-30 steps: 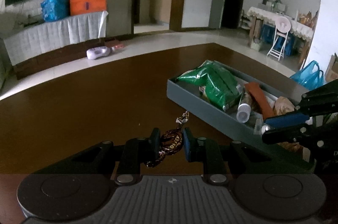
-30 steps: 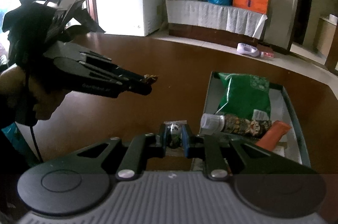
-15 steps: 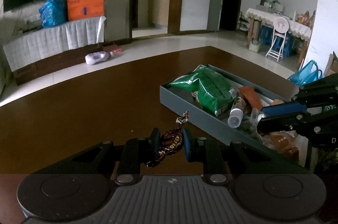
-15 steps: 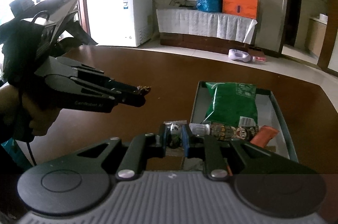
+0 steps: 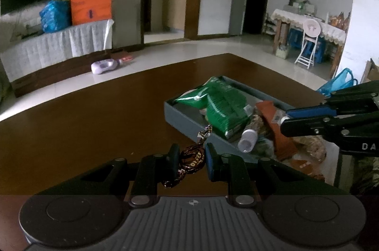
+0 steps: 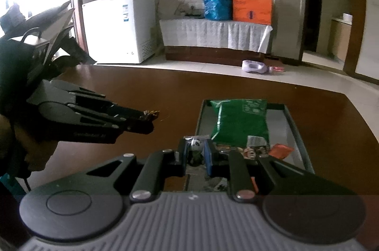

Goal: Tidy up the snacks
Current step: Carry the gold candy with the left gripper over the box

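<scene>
the tray [image 5: 189, 125] ahead of both tools already holds a green bag [image 5: 222, 106], a bottle [image 5: 247, 142] and other packs. the left tool [image 5: 191, 159] grips a brown candy [image 5: 191, 159], the right tool [image 6: 196, 151] a small packet [image 6: 196, 145]; both are unplaced, above the surface [image 5: 94, 120].

Black linkage-arm left gripper [image 5: 191, 157] and right gripper [image 6: 195, 153], blue pads, silver screws, ribbed grey housing.

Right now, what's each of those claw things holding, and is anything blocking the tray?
Left gripper shut on brown wrapped candy. Right gripper shut on small panda-print packet. Grey tray crowded, green bag on top. Path looks clear.
</scene>
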A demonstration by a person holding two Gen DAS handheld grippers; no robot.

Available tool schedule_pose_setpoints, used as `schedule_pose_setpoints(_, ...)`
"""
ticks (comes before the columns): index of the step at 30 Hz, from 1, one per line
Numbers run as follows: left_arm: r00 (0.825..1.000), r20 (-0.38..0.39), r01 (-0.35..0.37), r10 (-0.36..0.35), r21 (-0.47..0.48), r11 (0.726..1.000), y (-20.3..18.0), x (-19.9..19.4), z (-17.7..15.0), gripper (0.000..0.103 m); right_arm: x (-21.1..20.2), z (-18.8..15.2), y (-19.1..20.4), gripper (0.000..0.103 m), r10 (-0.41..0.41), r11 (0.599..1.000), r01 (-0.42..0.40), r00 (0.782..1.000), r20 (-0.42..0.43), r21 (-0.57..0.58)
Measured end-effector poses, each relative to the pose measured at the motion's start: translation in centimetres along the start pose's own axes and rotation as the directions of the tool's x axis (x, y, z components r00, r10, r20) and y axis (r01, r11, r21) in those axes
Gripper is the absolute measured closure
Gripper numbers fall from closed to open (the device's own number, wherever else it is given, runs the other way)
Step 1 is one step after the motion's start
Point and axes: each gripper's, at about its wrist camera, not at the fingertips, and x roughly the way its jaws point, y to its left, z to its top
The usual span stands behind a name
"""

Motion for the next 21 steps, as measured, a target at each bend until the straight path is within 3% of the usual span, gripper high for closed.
schedule_pose_setpoints(21,0.998,0.012,0.057,-0.057,0.042,0.997,-2.9,0.9,1.1,0.079,-1.2,-0.2,-1.4,0.087,-0.047,0.999,0.047,0.999,0.006,0.026)
